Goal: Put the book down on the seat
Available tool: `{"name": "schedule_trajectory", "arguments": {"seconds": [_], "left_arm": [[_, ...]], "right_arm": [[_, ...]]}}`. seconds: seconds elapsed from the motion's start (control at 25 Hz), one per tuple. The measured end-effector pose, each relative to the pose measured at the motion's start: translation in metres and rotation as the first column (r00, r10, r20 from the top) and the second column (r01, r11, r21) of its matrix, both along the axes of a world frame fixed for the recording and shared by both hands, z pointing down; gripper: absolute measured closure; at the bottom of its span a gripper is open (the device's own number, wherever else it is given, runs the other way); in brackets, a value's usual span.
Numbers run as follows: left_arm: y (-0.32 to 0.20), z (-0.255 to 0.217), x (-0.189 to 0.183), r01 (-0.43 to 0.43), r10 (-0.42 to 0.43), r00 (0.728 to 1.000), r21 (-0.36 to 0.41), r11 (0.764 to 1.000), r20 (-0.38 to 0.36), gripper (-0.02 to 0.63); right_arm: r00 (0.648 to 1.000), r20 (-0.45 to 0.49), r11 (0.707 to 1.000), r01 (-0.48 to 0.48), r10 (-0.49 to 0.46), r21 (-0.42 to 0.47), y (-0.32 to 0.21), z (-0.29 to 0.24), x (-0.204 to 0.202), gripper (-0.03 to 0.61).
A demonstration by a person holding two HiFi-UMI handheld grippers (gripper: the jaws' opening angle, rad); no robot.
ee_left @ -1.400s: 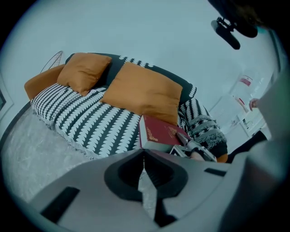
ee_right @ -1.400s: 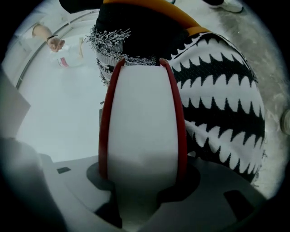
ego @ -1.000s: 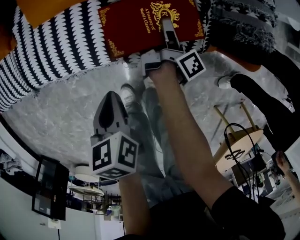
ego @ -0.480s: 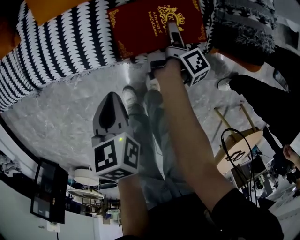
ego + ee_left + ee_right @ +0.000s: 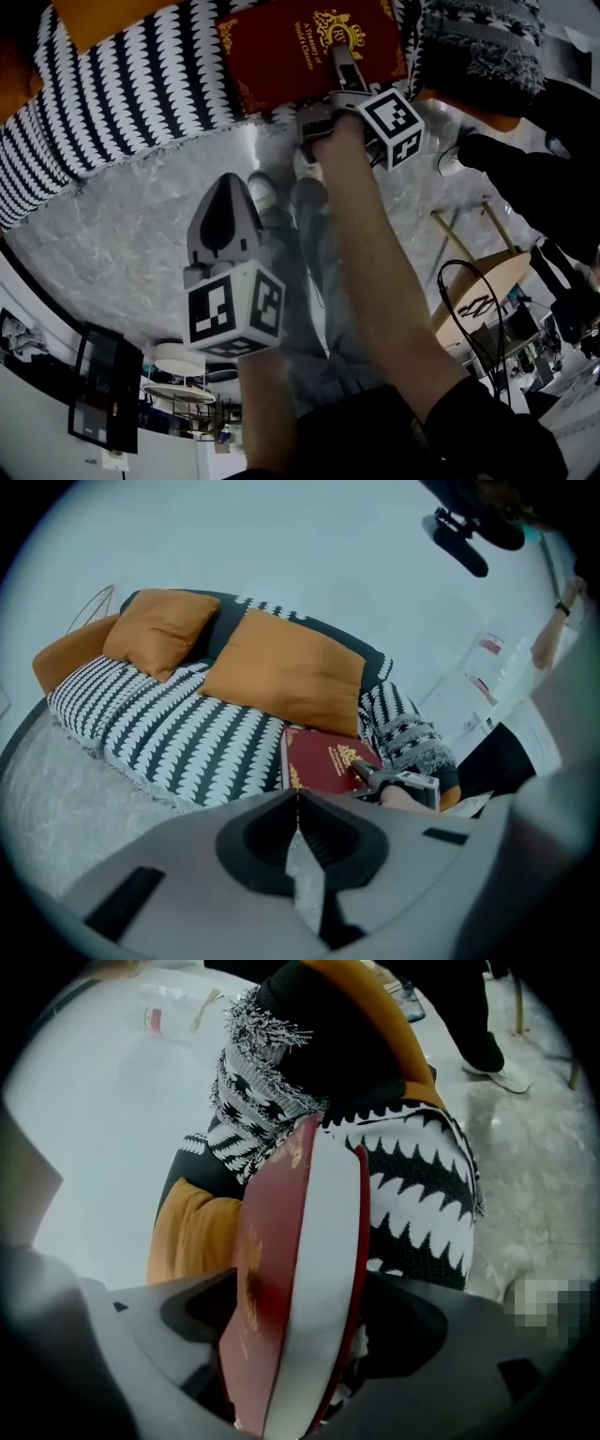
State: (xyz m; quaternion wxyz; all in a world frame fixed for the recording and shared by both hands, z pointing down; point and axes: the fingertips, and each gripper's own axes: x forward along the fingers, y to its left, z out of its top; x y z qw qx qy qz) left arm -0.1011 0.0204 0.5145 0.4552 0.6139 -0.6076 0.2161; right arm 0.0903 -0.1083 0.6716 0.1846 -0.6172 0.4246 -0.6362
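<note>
A dark red book (image 5: pixel 300 47) with gold print lies cover-up on the black-and-white patterned seat (image 5: pixel 131 94). My right gripper (image 5: pixel 339 58) reaches over the book's near edge. In the right gripper view the book (image 5: pixel 300 1269) stands edge-on between the jaws of the right gripper (image 5: pixel 300 1335), which are opening, with dark gaps showing at both sides. My left gripper (image 5: pixel 225 211) hangs nearer me over the grey rug, away from the book. Seen in its own view, the left gripper (image 5: pixel 298 803) is shut with nothing in it, and the book (image 5: pixel 323 761) lies beyond.
Two orange cushions (image 5: pixel 281 672) lean on the sofa back. A fuzzy grey patterned throw (image 5: pixel 487 56) lies just right of the book. A round wooden stool (image 5: pixel 478 291) with cables and a person in dark clothes (image 5: pixel 534 178) stand at the right, on the pale rug (image 5: pixel 112 225).
The right gripper's upper finger has lifted off the book's cover. The book and right gripper have drifted slightly right in view. The left gripper has barely moved.
</note>
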Motion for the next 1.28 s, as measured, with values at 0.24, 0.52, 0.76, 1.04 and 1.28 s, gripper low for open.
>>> {"name": "schedule_trajectory", "arguments": {"seconds": [0.24,0.52,0.76,1.04,1.28], "left_arm": [[-0.004,-0.015,0.000,-0.007,0.007,1.000,0.027,1.000,-0.006,0.600],[0.001,-0.016,0.004,-0.016,0.017,1.000,0.039,0.999,-0.015,0.600],[0.007,-0.018,0.010,-0.039,0.041,0.999,0.064,0.997,-0.024,0.600],[0.009,-0.049,0.027,-0.041,0.047,0.998,0.119,0.992,-0.049,0.600],[0.018,-0.076,0.030,-0.072,0.082,0.996,0.186,0.980,-0.044,0.600]], "right_arm": [[0.998,-0.057,0.999,-0.012,0.010,-0.037,0.022,-0.018,0.016,0.176],[0.998,-0.070,1.000,-0.010,0.008,-0.027,0.044,-0.031,0.023,0.203],[0.983,-0.172,0.998,0.063,-0.058,0.023,0.053,-0.051,0.018,0.504],[0.902,-0.306,0.927,0.355,-0.305,0.123,0.041,-0.108,-0.012,0.568],[0.735,-0.497,0.798,0.589,-0.461,0.132,0.056,-0.155,-0.041,0.569]]}}
